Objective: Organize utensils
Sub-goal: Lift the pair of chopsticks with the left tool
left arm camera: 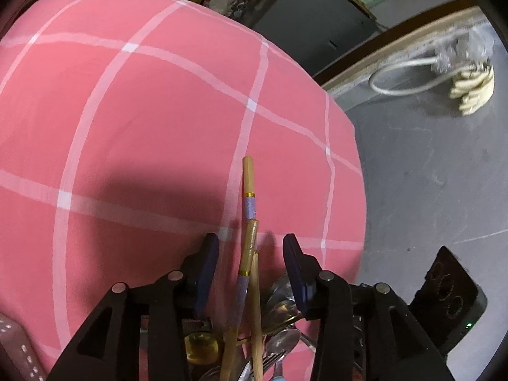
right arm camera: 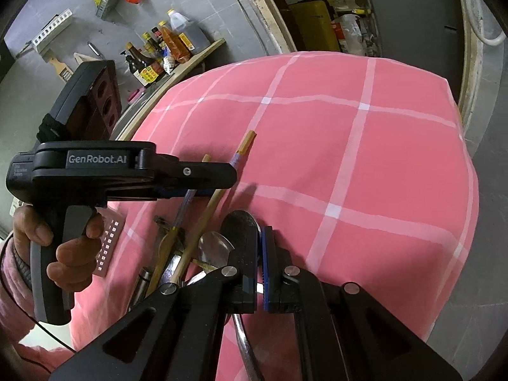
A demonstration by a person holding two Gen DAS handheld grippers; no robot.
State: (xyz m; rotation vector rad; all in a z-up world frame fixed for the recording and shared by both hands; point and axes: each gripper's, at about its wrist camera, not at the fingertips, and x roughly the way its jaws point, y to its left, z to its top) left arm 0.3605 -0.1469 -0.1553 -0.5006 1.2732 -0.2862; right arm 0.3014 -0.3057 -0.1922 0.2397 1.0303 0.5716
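A pile of utensils lies on the pink checked tablecloth (left arm camera: 143, 120): two wooden chopsticks (left arm camera: 248, 187) with lilac bands, several metal spoons (left arm camera: 282, 339) and a fork. My left gripper (left arm camera: 250, 254) is open, its blue pads either side of the chopsticks, which pass between them untouched. In the right wrist view the left gripper (right arm camera: 203, 187) hovers over the chopsticks (right arm camera: 244, 144). My right gripper (right arm camera: 261, 254) is shut on a metal spoon (right arm camera: 243, 222), whose handle runs back under the jaws.
The table's right edge (left arm camera: 358, 190) drops to a grey floor with a white hose (left arm camera: 400, 73) and gloves (left arm camera: 473, 89). A shelf with sauce bottles (right arm camera: 158, 54) stands at the far left. A perforated pink-white tray (right arm camera: 108, 244) lies by the pile.
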